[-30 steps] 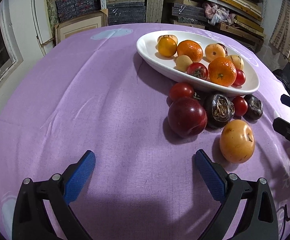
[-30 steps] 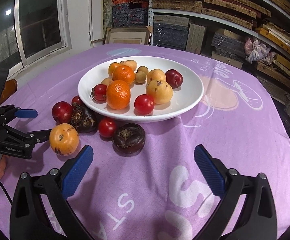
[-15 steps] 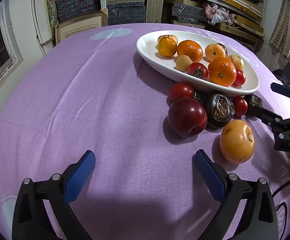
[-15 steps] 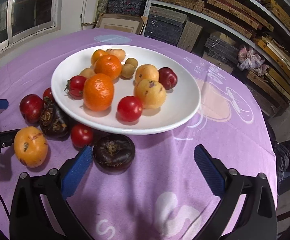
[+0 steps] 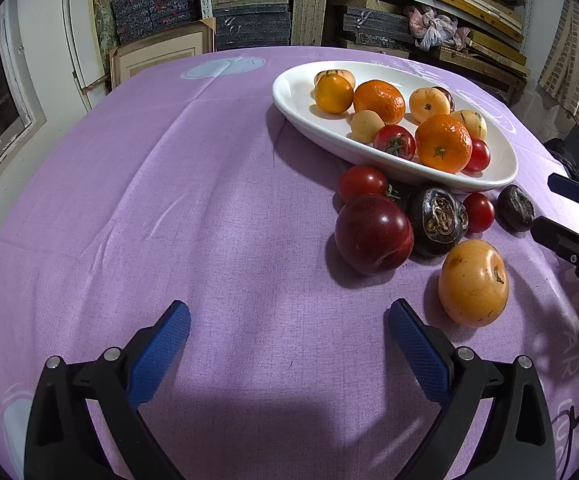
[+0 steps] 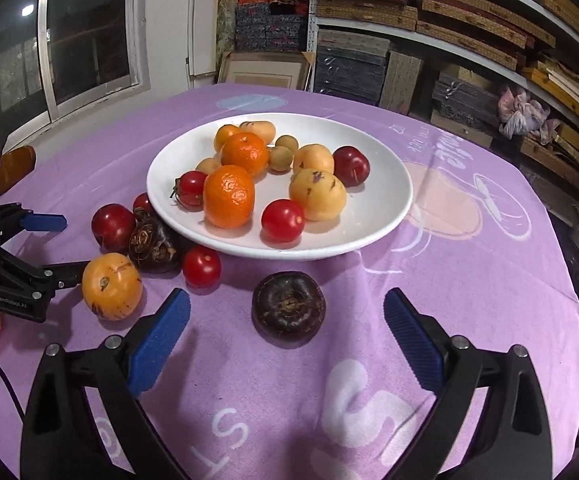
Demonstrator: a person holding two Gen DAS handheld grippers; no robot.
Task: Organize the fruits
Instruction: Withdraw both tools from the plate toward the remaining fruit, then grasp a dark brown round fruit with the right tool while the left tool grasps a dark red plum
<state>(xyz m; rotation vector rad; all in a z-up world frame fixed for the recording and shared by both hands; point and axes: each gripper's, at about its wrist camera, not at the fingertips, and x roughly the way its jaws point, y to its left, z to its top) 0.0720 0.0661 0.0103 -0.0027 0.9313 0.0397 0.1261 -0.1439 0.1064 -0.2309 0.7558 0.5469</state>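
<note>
A white plate [image 6: 385, 216] [image 5: 293, 96] holds several oranges, tomatoes and yellow fruits on the purple cloth. Loose fruit lies in front of it: a dark purple fruit [image 6: 288, 304] [image 5: 515, 208], a cherry tomato [image 6: 201, 266], a second dark fruit [image 6: 151, 244] [image 5: 439, 220], a red plum [image 5: 373, 234] [image 6: 112, 227] and a yellow-orange fruit [image 5: 472, 282] [image 6: 111, 285]. My right gripper [image 6: 285, 336] is open, its jaws either side of the nearest dark fruit, just short of it. My left gripper [image 5: 287, 344] is open and empty, short of the plum.
The purple tablecloth [image 5: 169, 200] covers a round table with printed white letters near the right gripper. Shelves of stacked boxes [image 6: 369, 40] stand behind the table. A window [image 6: 69, 40] is at the left.
My right gripper pulled back and turned, so the plate sits farther off and the dark fruit lies centred between its jaws. The left gripper has not moved.
</note>
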